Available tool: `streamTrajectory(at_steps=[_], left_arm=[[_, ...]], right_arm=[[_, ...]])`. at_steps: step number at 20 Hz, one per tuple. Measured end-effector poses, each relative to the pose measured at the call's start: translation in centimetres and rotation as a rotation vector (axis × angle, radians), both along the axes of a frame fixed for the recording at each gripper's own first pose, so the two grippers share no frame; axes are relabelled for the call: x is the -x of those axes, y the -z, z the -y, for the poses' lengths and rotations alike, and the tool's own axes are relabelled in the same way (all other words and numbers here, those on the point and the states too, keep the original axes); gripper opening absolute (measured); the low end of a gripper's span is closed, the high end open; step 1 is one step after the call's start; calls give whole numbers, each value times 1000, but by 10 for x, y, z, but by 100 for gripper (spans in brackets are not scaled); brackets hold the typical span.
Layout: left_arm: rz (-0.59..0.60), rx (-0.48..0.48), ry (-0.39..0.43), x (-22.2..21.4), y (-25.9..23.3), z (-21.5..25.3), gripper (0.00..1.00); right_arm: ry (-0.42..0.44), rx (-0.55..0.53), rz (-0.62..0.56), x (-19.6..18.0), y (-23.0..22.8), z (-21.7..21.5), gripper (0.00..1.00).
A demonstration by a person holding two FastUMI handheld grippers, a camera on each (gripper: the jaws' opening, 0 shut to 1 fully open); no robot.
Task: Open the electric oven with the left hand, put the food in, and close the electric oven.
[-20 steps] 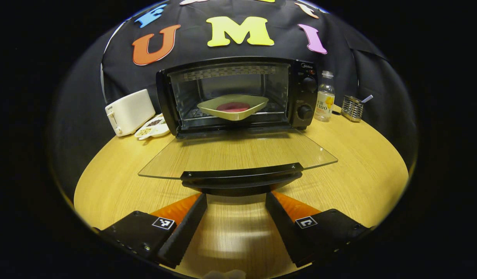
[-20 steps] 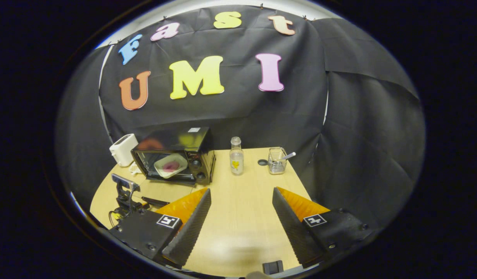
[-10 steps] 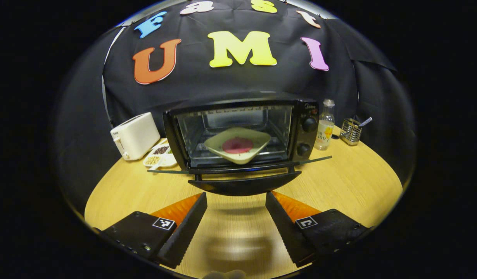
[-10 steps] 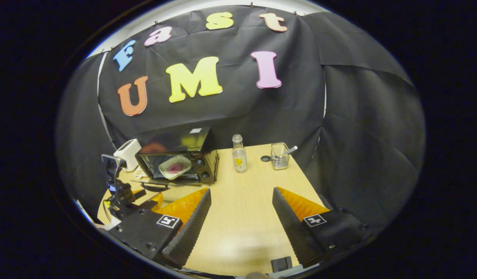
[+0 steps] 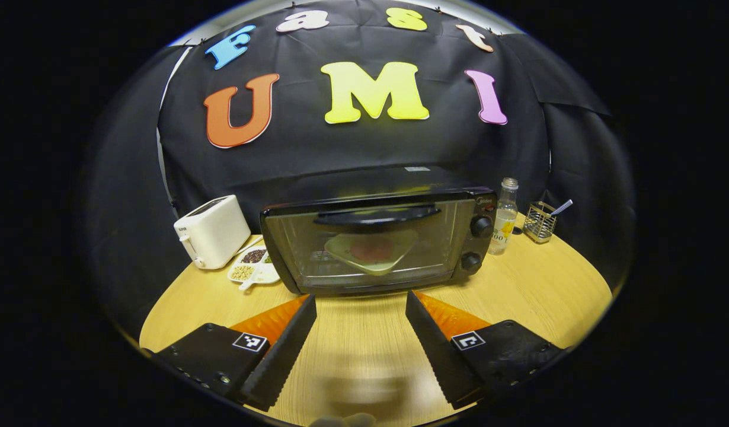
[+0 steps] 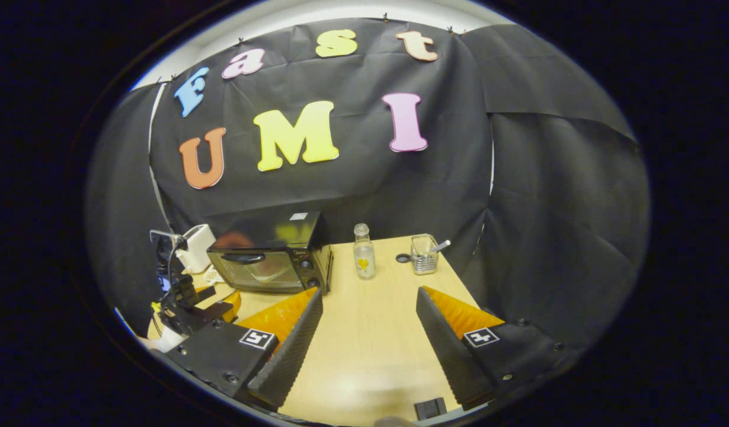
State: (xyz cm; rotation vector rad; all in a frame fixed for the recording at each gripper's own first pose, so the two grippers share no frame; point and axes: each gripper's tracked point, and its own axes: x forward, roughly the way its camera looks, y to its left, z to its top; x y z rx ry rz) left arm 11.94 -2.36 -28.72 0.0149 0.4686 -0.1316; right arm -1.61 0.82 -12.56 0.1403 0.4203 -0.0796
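The black electric oven [image 5: 376, 240] stands at the back of the round wooden table [image 5: 542, 284] with its glass door shut and the handle [image 5: 376, 215] up at the top. Behind the glass sits a pale square plate [image 5: 373, 251] with a reddish piece of food [image 5: 371, 249] on it. My left gripper [image 5: 360, 308] hangs open just in front of the oven, holding nothing and touching nothing. My right gripper [image 6: 368, 308] is open and empty over the table, well right of the oven [image 6: 269, 261]. The left gripper [image 6: 189, 296] appears at the left edge of the right gripper view.
A white toaster [image 5: 211, 232] and a small divided dish of seeds [image 5: 252, 271] stand left of the oven. To its right are a clear bottle [image 5: 504, 216] and a wire holder with a utensil [image 5: 541, 221]. A small dark lid [image 6: 403, 258] lies by the holder [image 6: 424, 254].
The oven door swung up from flat open to fully shut. My left gripper rose and drew back from the handle, staying open. The right gripper barely moved.
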Motion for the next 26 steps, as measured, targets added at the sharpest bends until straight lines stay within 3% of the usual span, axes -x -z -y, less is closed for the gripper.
streamTrajectory(at_steps=[6, 7, 8, 11, 18, 22, 26], left_arm=[[61, 43, 25, 25, -43, -2, 97], [79, 50, 32, 30, -55, -2, 97], [100, 52, 36, 35, -70, -3, 97], [177, 56, 33, 49, -119, -6, 96], [375, 37, -40, 107, -252, -9, 96], [426, 48, -89, 153, -294, 9, 96], [413, 55, -123, 192, -300, 21, 96]], right_arm=[[1, 22, 35, 7, -19, -15, 96], [1, 25, 50, 9, -25, -16, 100], [-1, 35, 71, 10, -34, -18, 96], [10, 67, 129, 19, -57, -10, 96], [-13, 98, 245, 51, -106, 32, 96], [-36, 80, 289, 72, -119, 59, 96], [-65, 66, 302, 81, -119, 70, 96]])
